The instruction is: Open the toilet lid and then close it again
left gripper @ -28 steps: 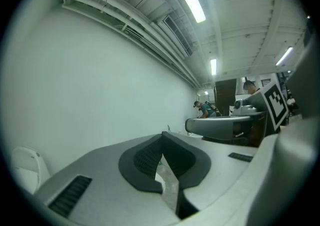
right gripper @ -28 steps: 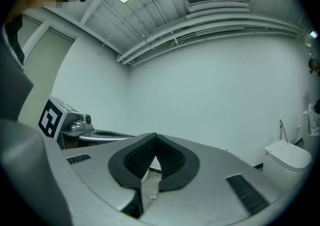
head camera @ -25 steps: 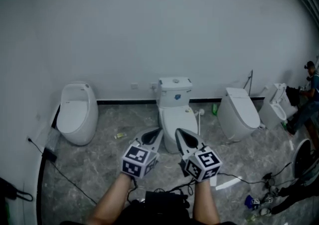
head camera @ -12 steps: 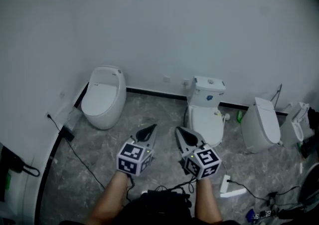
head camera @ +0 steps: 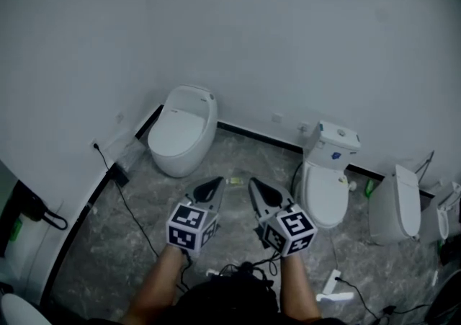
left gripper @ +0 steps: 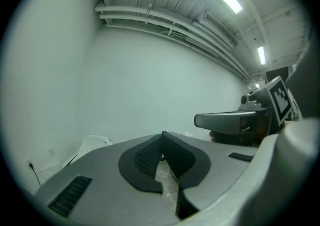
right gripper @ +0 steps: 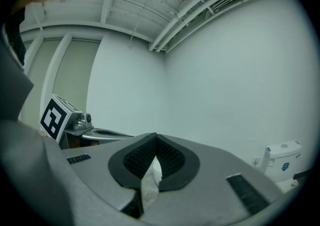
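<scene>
Grippers closed, nothing held.
I note left gripper (head camera: pixel 209 188) and right gripper (head camera: pixel 261 191) side by side; oval toilet (head camera: pixel 181 145) ahead of left, lid (head camera: pixel 181 123) down.

Probably a test hall, row of toilets (head camera: pixel 182 131) against bare wall (head camera: pixel 288 35), loose cables (head camera: pixel 137 219)
</scene>
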`<state>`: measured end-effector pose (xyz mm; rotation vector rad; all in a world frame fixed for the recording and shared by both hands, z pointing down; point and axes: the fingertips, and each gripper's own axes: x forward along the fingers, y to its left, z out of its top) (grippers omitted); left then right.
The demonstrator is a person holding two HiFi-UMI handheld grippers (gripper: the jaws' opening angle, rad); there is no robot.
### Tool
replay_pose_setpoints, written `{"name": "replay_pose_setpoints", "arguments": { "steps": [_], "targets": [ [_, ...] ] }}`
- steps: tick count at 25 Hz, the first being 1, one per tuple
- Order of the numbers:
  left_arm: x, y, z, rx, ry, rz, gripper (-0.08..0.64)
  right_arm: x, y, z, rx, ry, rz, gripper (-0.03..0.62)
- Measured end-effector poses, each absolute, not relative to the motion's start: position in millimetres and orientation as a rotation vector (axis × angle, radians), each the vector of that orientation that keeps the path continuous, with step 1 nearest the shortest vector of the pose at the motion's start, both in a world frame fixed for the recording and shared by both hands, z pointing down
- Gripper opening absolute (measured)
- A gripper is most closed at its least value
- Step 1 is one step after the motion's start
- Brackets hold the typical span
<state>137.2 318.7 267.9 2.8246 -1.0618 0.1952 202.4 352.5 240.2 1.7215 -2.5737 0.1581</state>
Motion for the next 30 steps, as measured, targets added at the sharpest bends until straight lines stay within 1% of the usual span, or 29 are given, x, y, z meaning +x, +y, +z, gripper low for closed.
{"name": "replay_pose_setpoints", "arguments": {
  "steps": [10,24,30],
  "targets": [
    [75.8,259.1,281.8,2.679,-1.32,0.211,0.006,143.6,279.2,249.8,1.47,-2.725,0.192,0.009],
    [46.5,169.9,292.9,2.475,-1.602,0.255,0.006,125.4,172.0,261.3,1.19,-2.863,0.244,0.009],
    [33.6,150.8,300.1,2.404,-1.68,0.314,0.006,117.4,143.1,267.0,1.117,-2.896,0.263,0.009]
  ]
}}
